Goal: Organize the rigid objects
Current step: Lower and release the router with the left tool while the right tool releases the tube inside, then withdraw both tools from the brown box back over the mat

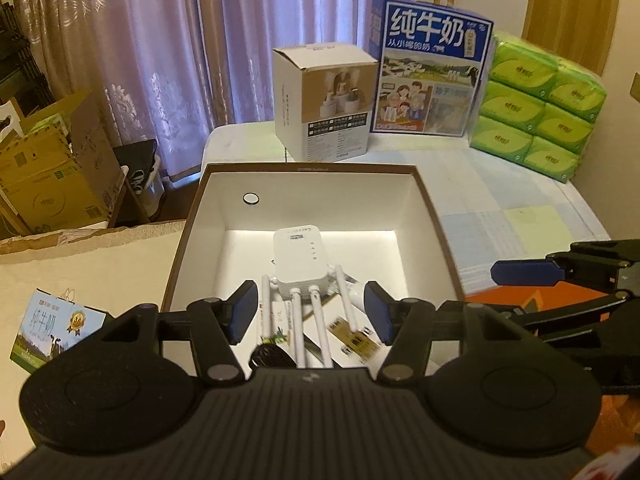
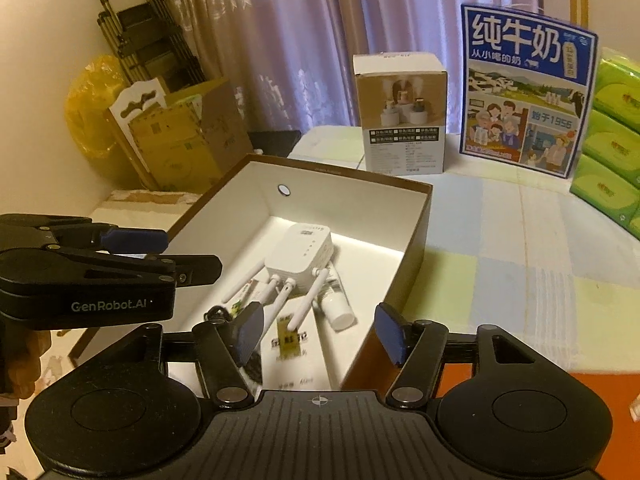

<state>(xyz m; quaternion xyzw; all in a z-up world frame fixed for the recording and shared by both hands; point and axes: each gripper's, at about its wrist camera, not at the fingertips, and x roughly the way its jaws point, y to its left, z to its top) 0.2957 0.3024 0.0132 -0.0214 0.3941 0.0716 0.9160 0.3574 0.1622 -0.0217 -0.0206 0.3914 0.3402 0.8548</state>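
Left wrist view: the left gripper (image 1: 310, 312) hangs over the near end of the open box (image 1: 434, 200), jaws spread wide and holding nothing. The router (image 1: 298, 262) lies on the box floor at 12 o'clock from the jaws, just beyond the fingertips. Its body is at the far end, and its four antennas run back toward 6 o'clock, passing between the fingers. The long axis is therefore in line with the jaw gap. The left gripper is the nearer one, judged from this alignment.

Right wrist view: the right gripper (image 2: 320, 330) straddles the box's near right wall, jaws likewise open and empty. Here the router (image 2: 302, 254) lies at 11 o'clock. This view alone shows a white tube (image 2: 338, 304) beside the router at its 4 o'clock, and paper packets under the antennas; contact cannot be confirmed. The left wrist view alone shows the antennas centred in a gap.
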